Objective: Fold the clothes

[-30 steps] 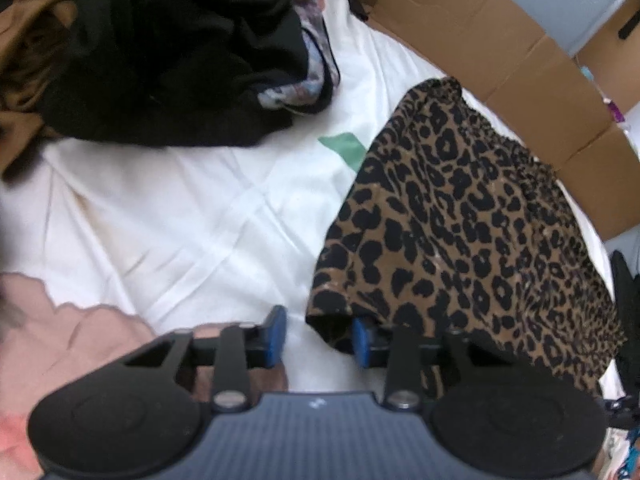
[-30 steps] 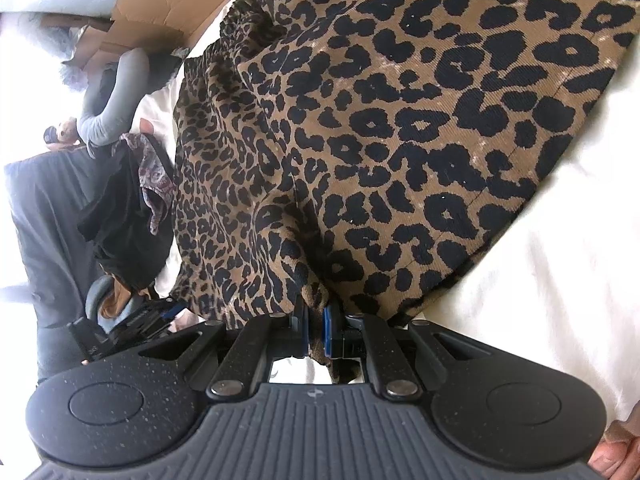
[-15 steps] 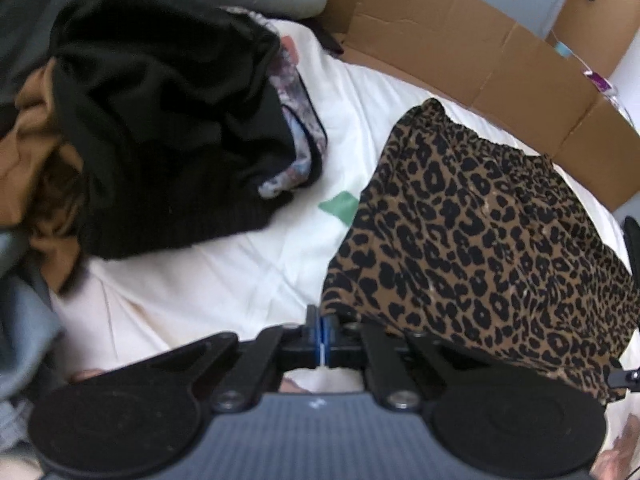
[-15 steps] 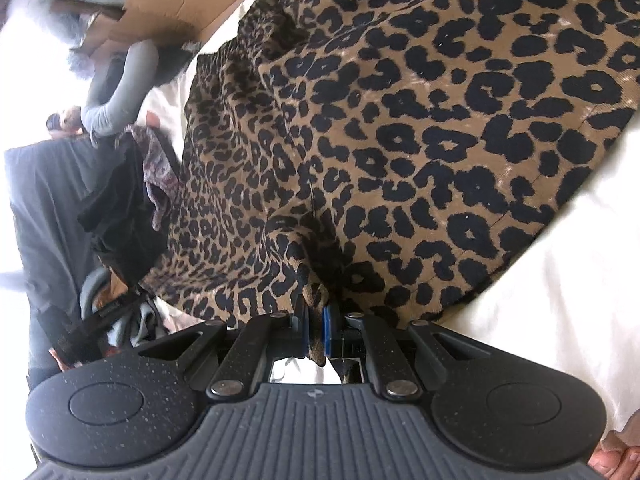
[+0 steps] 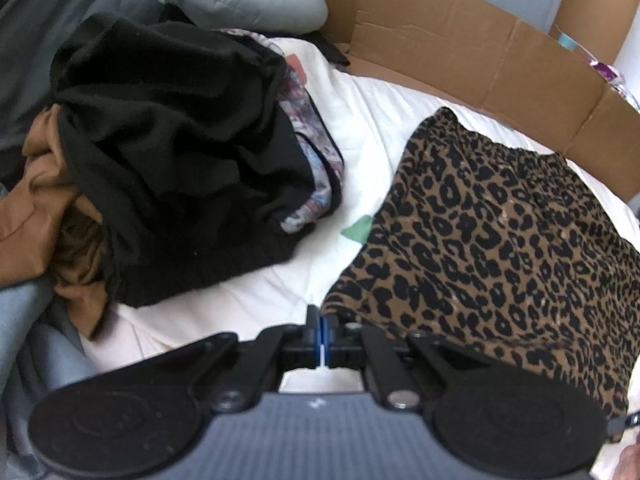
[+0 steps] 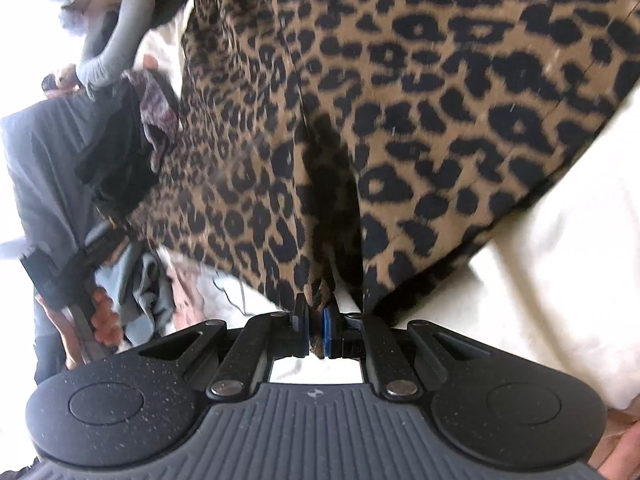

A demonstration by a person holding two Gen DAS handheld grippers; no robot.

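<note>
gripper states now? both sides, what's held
Left hand-held gripper: closed at the leopard skirt's corner; whether it holds cloth cannot be told.
Right hand-held gripper: closed on the leopard skirt's hem.

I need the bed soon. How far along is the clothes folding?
Barely started: nothing folded shows. In hand: the leopard-print garment, spread on the white sheet, right gripper shut on its hem, left gripper shut at its corner. Left: folding it, then the heap under the black garment.

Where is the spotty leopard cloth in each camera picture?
Left wrist view: the leopard cloth fills the right side, spread on the white sheet.
Right wrist view: the leopard cloth fills the top and middle.
Shared landmark: the black clothes pile, far left in the right view.
</note>
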